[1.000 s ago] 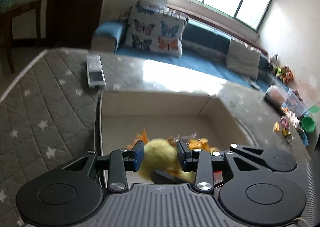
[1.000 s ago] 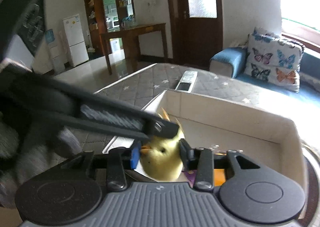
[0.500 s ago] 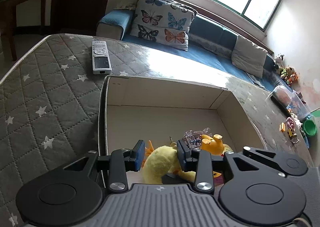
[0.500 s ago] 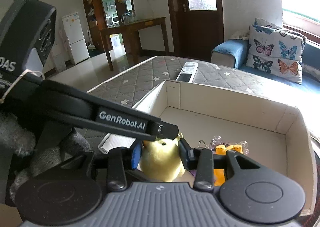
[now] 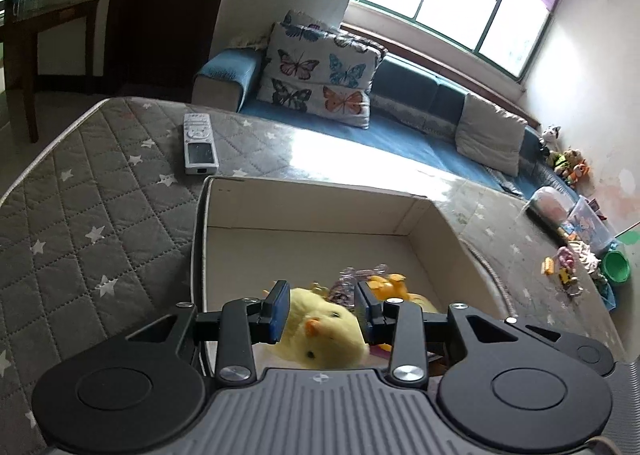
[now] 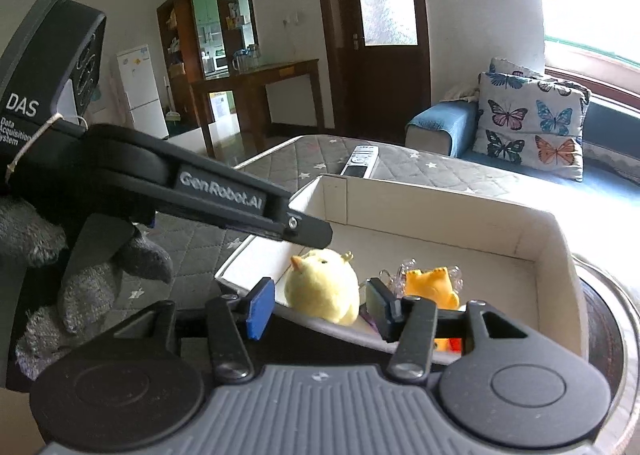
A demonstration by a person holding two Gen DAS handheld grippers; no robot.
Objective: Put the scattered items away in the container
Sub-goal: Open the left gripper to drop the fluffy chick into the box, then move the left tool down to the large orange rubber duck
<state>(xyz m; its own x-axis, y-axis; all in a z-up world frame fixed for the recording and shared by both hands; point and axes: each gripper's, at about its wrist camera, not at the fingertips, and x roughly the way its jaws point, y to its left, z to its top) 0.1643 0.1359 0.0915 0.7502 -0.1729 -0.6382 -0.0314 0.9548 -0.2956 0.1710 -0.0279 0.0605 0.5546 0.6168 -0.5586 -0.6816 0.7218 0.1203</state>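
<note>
On the star-quilted grey mattress (image 5: 92,191) a white remote (image 5: 199,143) lies just beyond the open cardboard box (image 5: 304,211). The left gripper (image 5: 322,311) stands open, its 2 pads flanking the yellow plush chick (image 5: 324,335) in the box without clearly pressing it. The right gripper (image 6: 316,305) has just been opening; its jaws are spread, the chick (image 6: 322,289) sitting free between them on the box floor, beside an orange toy (image 6: 430,287).

right tongs (image 6: 316,309) just opened, chick (image 6: 322,285) released
</note>
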